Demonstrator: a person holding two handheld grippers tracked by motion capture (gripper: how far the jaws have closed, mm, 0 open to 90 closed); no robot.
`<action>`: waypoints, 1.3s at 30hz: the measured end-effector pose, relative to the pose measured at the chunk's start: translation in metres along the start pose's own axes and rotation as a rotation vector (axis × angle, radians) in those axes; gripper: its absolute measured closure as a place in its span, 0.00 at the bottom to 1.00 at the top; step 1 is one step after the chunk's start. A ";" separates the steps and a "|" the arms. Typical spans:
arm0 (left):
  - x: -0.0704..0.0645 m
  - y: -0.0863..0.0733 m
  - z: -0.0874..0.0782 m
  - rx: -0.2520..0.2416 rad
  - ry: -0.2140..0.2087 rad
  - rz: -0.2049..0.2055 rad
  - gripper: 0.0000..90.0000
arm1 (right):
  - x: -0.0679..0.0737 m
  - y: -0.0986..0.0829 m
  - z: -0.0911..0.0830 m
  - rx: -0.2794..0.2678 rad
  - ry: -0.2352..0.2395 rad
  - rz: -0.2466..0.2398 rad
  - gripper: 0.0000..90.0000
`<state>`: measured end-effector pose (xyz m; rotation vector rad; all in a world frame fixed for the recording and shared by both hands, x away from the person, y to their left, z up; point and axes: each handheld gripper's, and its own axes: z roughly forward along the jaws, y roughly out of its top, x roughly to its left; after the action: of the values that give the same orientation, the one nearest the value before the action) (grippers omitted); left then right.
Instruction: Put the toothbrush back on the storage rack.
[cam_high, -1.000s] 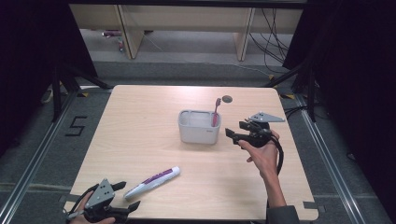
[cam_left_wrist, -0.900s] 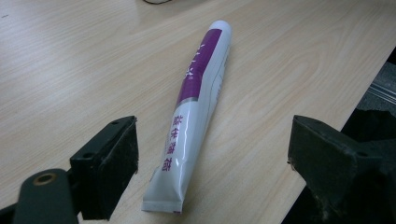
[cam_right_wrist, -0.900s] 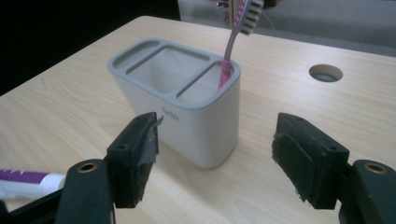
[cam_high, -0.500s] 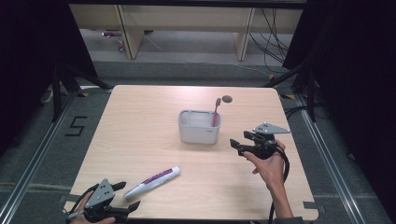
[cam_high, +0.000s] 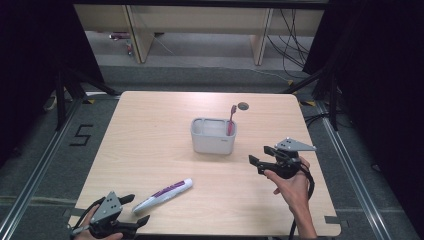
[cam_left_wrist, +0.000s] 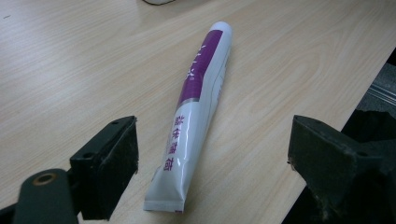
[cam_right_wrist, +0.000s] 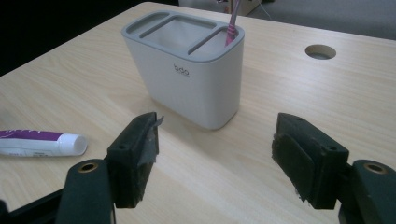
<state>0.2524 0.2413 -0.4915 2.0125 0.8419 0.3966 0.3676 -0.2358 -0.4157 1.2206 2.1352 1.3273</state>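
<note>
A white and purple toothpaste tube (cam_high: 163, 194) (cam_left_wrist: 197, 102) (cam_right_wrist: 42, 142) lies flat near the table's front left. My left gripper (cam_high: 137, 210) (cam_left_wrist: 212, 175) stands open at the front left corner, its jaws either side of the tube's crimped end without touching it. A grey toothbrush holder (cam_high: 213, 135) (cam_right_wrist: 187, 65) stands mid-table with a pink toothbrush (cam_high: 231, 119) (cam_right_wrist: 232, 21) upright in its right slot. My right gripper (cam_high: 260, 155) (cam_right_wrist: 215, 158) is open and empty, right of and nearer than the holder, pointing at it.
The wooden table (cam_high: 150, 135) has a round cable hole (cam_high: 243, 106) (cam_right_wrist: 320, 51) behind the holder. Its front edge runs just beside the left gripper. Dark floor, shelving and cables surround the table.
My right gripper has drawn back from the holder toward the table's front right and dropped lower. The left gripper and the tube have stayed put.
</note>
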 end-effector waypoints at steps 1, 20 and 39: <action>-0.001 0.000 -0.001 0.000 0.002 -0.006 0.17 | 0.001 -0.003 -0.003 0.009 -0.009 -0.030 0.34; -0.001 0.000 -0.001 -0.015 0.004 -0.003 0.17 | 0.019 -0.037 -0.006 0.076 0.034 -0.029 0.34; -0.003 0.002 -0.001 -0.012 -0.004 -0.005 0.18 | 0.022 -0.073 -0.017 0.097 0.065 0.006 0.35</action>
<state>0.2503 0.2386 -0.4894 1.9992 0.8396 0.3938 0.3085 -0.2414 -0.4662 1.2371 2.2666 1.2961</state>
